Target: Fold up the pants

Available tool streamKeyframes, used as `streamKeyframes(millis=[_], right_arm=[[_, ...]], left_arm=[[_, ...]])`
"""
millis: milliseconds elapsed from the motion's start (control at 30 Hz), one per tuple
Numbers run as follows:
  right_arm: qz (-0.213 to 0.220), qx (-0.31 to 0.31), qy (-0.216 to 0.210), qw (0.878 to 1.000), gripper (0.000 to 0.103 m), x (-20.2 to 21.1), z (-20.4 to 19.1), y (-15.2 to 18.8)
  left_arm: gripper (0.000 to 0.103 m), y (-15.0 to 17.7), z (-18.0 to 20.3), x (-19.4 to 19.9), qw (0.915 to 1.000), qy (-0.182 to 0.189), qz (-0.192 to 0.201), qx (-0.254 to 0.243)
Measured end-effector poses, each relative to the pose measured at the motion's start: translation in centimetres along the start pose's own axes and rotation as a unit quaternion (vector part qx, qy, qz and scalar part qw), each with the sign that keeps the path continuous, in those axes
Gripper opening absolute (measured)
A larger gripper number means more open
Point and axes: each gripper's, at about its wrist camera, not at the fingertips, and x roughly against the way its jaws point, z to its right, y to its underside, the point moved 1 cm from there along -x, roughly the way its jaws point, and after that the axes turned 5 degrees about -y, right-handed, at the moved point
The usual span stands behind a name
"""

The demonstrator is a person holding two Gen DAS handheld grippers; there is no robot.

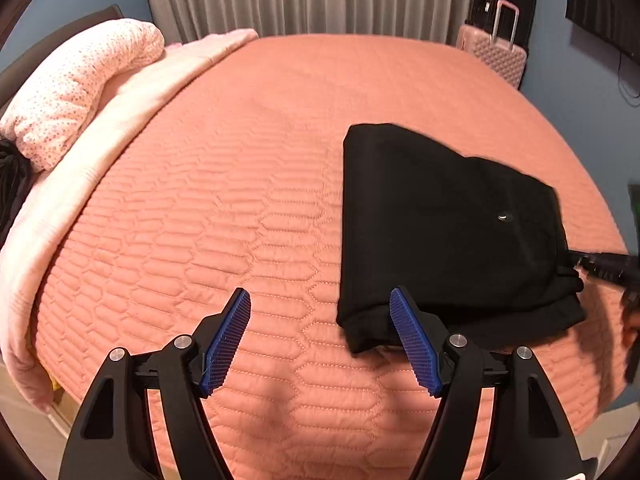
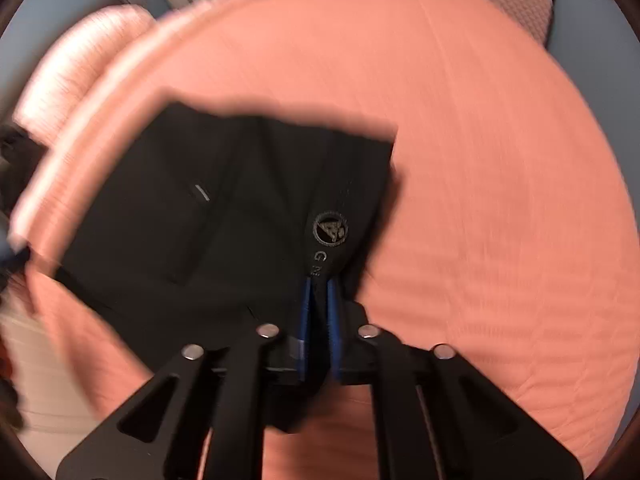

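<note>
Our left tongs [image 1: 320, 312] gape wide and empty at six o'clock; our right tongs [image 2: 320, 280] clamp the folded black fabric pants [image 1: 448, 232] on the quilted salmon-pink bed [image 1: 240, 160].

left gripper [image 1: 320, 312] — black arms | blue ribbed pads [image 1: 226, 340] | silver screws

Below me the bed [image 1: 248, 152] fills the view, spread with a salmon quilted cover stitched in long hexagons. The black pants [image 1: 440, 232], folded into a flat bundle, lie on it at my near right. Along the far left edge a pale pink blanket [image 1: 72, 184] drapes, with a floral pillow [image 1: 76, 88] on it.
</note>
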Motion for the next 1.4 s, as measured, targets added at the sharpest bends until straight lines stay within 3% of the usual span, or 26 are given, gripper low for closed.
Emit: streamKeyframes(millis=[100, 167, 300, 400, 467, 533, 600, 667, 733, 767, 833, 900, 967, 1000, 1033, 1133, 1200, 1300, 1400], right_arm=[[0.046, -0.063, -0.011, 0.997, 0.029, 3.5, 0.9, -0.2], [0.078, -0.063, 0.001, 0.995, 0.029, 5.8, 0.5, -0.3], [0.106, -0.058, -0.053, 0.991, 0.029, 7.5, -2.7, -0.7], [0.085, 0.003, -0.082, 0.993, 0.026, 4.6, -6.7, -0.6], [0.005, 0.050, -0.021, 0.999, 0.023, -1.6, -6.8, 1.2], [0.044, 0.059, -0.049, 0.996, 0.019, -1.4, -6.1, 2.2], [0.024, 0.032, -0.043, 0.998, 0.017, -0.3, -5.6, 1.6], [0.016, 0.037, -0.029, 0.999, 0.017, 0.2, -5.6, 1.4], [0.002, 0.049, 0.019, 0.999, 0.021, 0.4, -6.1, 1.4], [0.015, 0.045, 0.017, 0.999, 0.021, 1.2, -6.9, 1.3], [0.043, 0.016, -0.043, 0.998, 0.021, 2.5, -8.9, 0.8], [0.027, 0.028, -0.085, 0.996, 0.017, 0.8, -11.5, 1.1], [-0.009, 0.059, -0.055, 0.997, 0.017, -2.4, -11.5, 2.7], [0.013, 0.055, -0.077, 0.995, 0.015, -2.6, -10.6, 3.6], [0.016, 0.031, -0.095, 0.995, 0.011, -2.1, -9.6, 4.0], [0.009, 0.006, -0.055, 0.998, 0.016, 0.4, -9.6, 3.1], [0.033, 0.031, -0.066, 0.997, 0.016, 2.1, -11.6, 2.4], [0.043, 0.066, -0.119, 0.990, 0.016, 1.9, -16.6, 0.5], [0.027, 0.107, -0.134, 0.985, 0.016, 0.2, -21.2, 0.6]], left_arm=[[0.070, -0.2, 0.3, -0.1, 0.9999, -0.005, 0.002, -0.010], [0.070, -0.1, 0.3, -0.2, 0.9998, -0.008, 0.007, -0.015], [0.070, -0.6, 0.8, -0.6, 0.9998, -0.009, 0.008, -0.013], [0.070, -1.6, 1.8, -0.2, 0.9997, -0.001, 0.023, -0.012], [0.073, -2.3, 2.8, 0.0, 0.9992, 0.013, 0.033, -0.018], [0.079, -2.5, 3.6, -0.4, 0.9985, 0.014, 0.044, -0.028], [0.084, -2.1, 4.6, -2.3, 0.9984, 0.010, 0.025, -0.049], [0.086, -0.4, 5.0, -6.7, 0.9976, 0.001, -0.038, -0.057], [0.097, 0.4, 3.4, -7.8, 0.9992, 0.025, -0.030, -0.002], [0.098, 0.5, 2.6, -8.1, 0.9980, 0.041, -0.043, 0.024], [0.098, 0.4, 1.2, -8.5, 0.9925, 0.079, -0.065, 0.066], [0.098, 0.5, 0.4, -8.5, 0.9898, 0.089, -0.074, 0.083], [0.098, 0.3, -0.2, -7.4, 0.9922, 0.081, -0.064, 0.070], [0.098, 0.1, -0.7, -6.4, 0.9947, 0.068, -0.052, 0.056], [0.098, 0.0, -1.1, -5.3, 0.9968, 0.055, -0.038, 0.043], [0.097, 0.4, -2.5, -2.3, 0.9997, -0.014, 0.013, 0.012], [0.097, 0.9, -3.3, -1.9, 0.9979, -0.062, 0.012, -0.012], [0.097, 1.6, -4.2, -1.6, 0.9941, -0.107, 0.000, -0.019], [0.097, 2.1, -4.9, -0.8, 0.9937, -0.111, -0.010, -0.007]])
